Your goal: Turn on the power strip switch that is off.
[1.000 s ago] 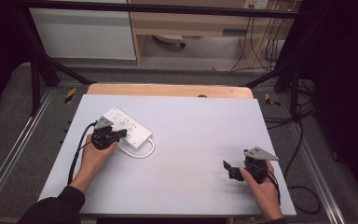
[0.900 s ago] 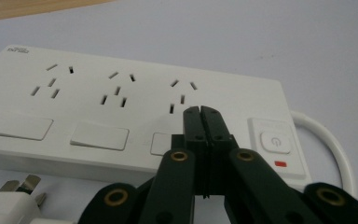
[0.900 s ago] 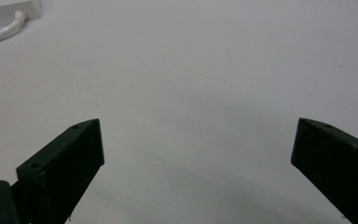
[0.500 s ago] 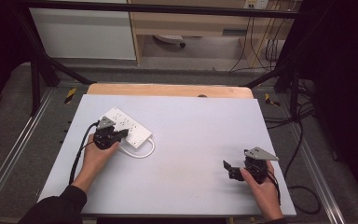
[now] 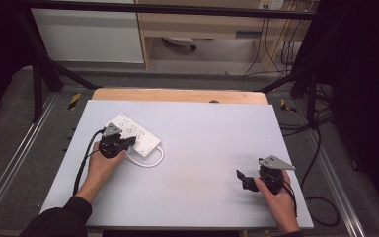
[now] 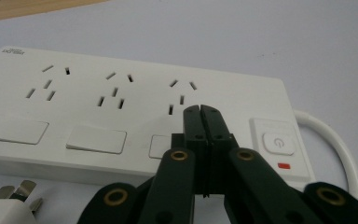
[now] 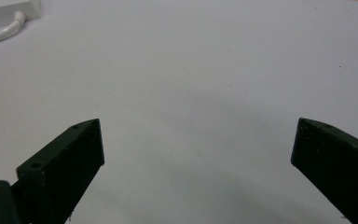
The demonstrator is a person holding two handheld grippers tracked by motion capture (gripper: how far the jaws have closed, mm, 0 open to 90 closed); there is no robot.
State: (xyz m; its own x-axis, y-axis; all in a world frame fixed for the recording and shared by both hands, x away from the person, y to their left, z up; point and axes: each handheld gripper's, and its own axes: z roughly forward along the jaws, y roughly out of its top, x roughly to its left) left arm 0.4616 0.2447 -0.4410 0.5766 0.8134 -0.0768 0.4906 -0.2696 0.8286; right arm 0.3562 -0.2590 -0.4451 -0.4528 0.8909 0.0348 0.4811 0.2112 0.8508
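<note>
Power strip (image 5: pixel 134 134), white, lying flat on the grey table (image 5: pixel 202 148), at about 10 o'clock from the table's middle, long axis running from 10 to 4 o'clock. White cable (image 5: pixel 148 160) looping out of its near end toward 5 o'clock.

Left gripper (image 5: pixel 128 141) over the strip's near end, jaws pressed together with nothing between them. In the left gripper view, closed tips (image 6: pixel 200 112) over the strip's face (image 6: pixel 121 107), just below the third socket set and between a flat rocker switch (image 6: pixel 95 139) at 9 o'clock and the power button (image 6: pixel 278 141) at 3 o'clock; touching or just above, cannot tell. Red mark (image 6: pixel 284 165) under that button. White plug (image 6: pixel 9 200) at the lower left corner, prongs up.

Right gripper (image 5: pixel 243 178) well apart, at 4 o'clock on the table, jaws spread wide and empty. In the right gripper view, bare table between the two tips (image 7: pixel 193 144), strip's end (image 7: pixel 9 11) and cable far off at 11 o'clock.
</note>
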